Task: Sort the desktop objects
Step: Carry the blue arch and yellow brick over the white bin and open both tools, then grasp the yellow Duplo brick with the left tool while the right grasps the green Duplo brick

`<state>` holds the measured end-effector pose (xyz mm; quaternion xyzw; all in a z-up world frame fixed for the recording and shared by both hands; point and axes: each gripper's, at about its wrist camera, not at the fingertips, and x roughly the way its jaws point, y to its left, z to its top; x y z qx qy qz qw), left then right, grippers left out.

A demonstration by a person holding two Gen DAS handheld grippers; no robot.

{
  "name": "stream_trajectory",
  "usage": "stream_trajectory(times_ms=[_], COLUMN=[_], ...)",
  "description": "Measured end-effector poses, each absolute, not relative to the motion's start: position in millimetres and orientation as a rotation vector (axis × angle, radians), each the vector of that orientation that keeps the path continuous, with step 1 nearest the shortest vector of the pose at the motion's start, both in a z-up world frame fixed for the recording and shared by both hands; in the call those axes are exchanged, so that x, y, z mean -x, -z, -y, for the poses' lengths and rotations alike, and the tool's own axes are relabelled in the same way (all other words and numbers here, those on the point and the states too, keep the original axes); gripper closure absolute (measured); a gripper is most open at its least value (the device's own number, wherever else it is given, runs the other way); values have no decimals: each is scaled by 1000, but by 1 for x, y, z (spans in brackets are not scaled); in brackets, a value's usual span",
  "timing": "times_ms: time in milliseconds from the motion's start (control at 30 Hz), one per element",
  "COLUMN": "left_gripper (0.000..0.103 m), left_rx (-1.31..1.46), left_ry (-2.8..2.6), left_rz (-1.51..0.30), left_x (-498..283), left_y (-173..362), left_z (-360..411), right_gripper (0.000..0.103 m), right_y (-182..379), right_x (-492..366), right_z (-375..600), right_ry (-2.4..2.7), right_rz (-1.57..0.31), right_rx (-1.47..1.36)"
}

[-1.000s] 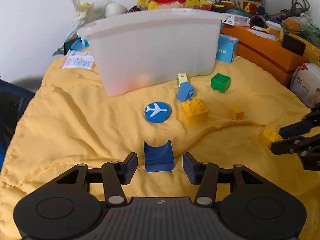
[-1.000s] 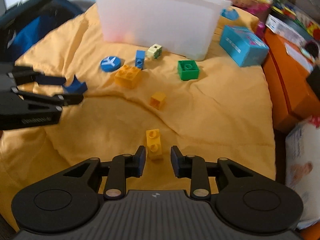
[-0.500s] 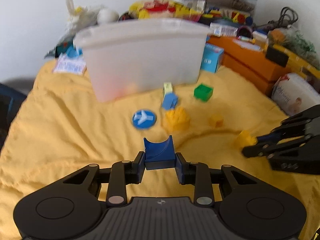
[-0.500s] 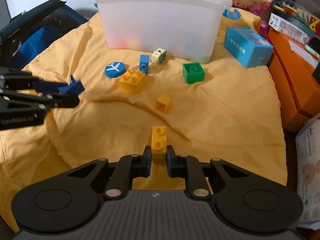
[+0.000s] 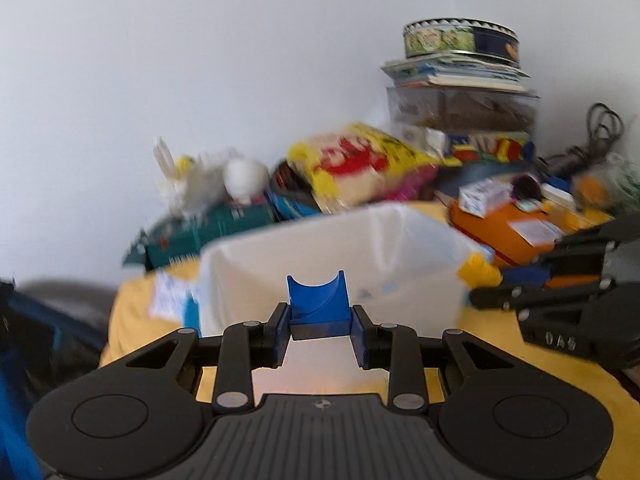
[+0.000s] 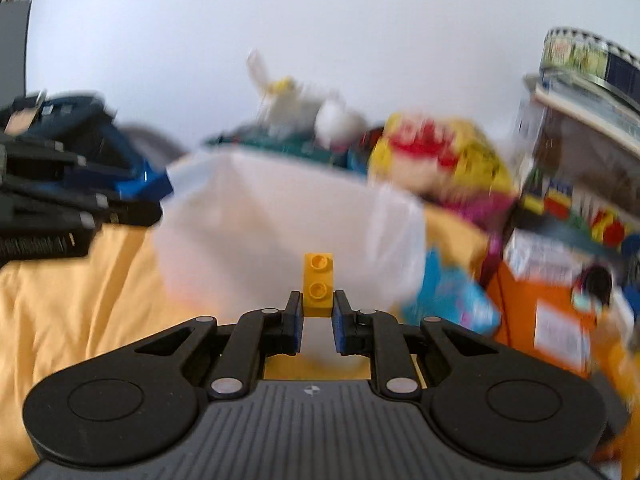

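Blue curved block (image 5: pixel 317 303) clamped in left gripper (image 5: pixel 318 330), unclear in right-wrist view.

white bin (image 5: pixel 400 264) and clutter blurred.

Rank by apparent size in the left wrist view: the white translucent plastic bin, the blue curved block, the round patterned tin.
1. White translucent plastic bin, clearly largest.
2. Round patterned tin.
3. Blue curved block.
The block is much nearer the camera, so true sizes stay unsure.
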<state>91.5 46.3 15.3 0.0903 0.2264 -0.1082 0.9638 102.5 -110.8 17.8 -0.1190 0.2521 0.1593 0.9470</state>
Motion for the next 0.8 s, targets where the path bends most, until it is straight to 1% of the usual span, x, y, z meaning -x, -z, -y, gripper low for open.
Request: stream_trajectory(times_ms=[67, 133, 167, 233, 300, 333, 367, 500, 633, 700, 800], left_gripper=[68, 67, 64, 63, 56, 49, 47, 47, 47, 47, 47], left_rx=[-203, -188, -172, -142, -135, -146, -153, -118, -133, -107, -104], left_ry=[202, 185, 187, 177, 198, 201, 199, 244, 284, 314, 311], left_rz=[-446, -475, -494, -516, -480, -455, -443, -473, -591, -669, -729], left_x=[-115, -140, -149, -155, -138, -125, -116, -78, -52, -47, -47], left_y=[-17, -14, -12, -9, -10, -10, -9, 5, 42, 61, 82], left_z=[-42, -41, -41, -42, -44, -44, -46, -48, -33, -23, -8], right_gripper=[86, 85, 78, 65, 67, 68, 67, 67, 67, 67, 67], right_y=[-27, -30, -28, -20, -19, -19, -19, -7, 23, 40, 56], right_x=[-127, -150, -158, -164, -150, -140, -132, -108, -89, -80, -70], right_z=[110, 109, 108, 104, 113, 117, 122, 137, 146, 148, 152], right_ry=[-304, -282, -274, -262, -284, -295, -298, -299, -283, -282, -271], right_rz=[-500, -507, -508, -536, -509, -504, -501, -544, -640, -695, -748], right_rx=[201, 168, 175, 213, 184, 181, 181, 162, 173, 165, 151])
